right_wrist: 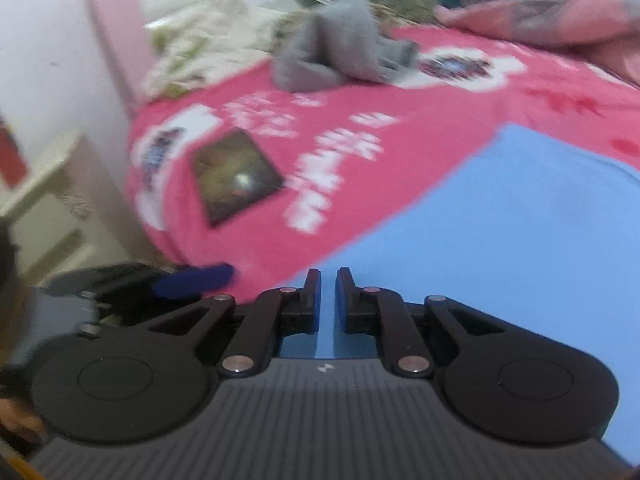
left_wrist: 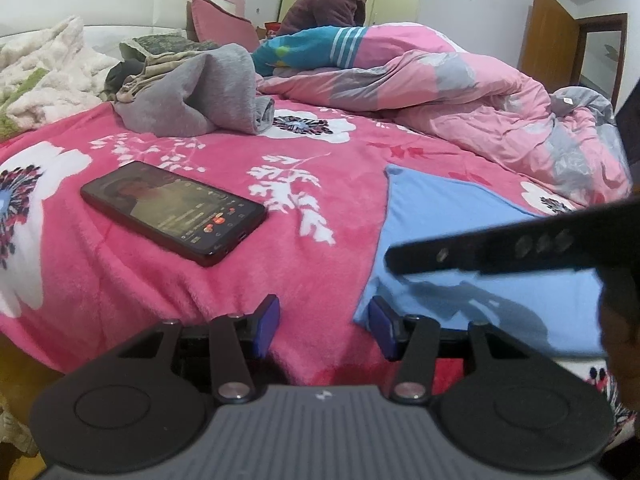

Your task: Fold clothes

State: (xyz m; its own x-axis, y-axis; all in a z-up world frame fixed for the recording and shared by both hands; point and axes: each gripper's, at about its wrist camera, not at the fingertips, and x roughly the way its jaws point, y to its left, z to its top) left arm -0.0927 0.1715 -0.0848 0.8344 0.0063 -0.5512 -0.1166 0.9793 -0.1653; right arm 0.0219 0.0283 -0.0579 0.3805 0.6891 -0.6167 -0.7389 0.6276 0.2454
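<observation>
Pink floral blanket (left_wrist: 312, 248), spread over bed. Blue garment (left_wrist: 448, 216), flat at near right, long axis running near to far. Left gripper (left_wrist: 324, 330): jaws apart, empty, at garment's left edge. Right gripper (right_wrist: 328, 300): jaws nearly together, over garment, grip uncertain.

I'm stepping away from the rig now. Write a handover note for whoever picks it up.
Left gripper: open, empty, hovering at the near left corner of the blue garment.
Right gripper: nearly shut, nothing visibly between its pads, over the near part of the blue garment.
Things: the blue garment lies spread flat on the pink floral blanket. A grey garment sits crumpled farther back. A phone lies on the blanket to the left; keep clear of it.
Done: blue garment laid out.
Left: no fold is visible yet; fold the blue garment, then probably the grey one.
</observation>
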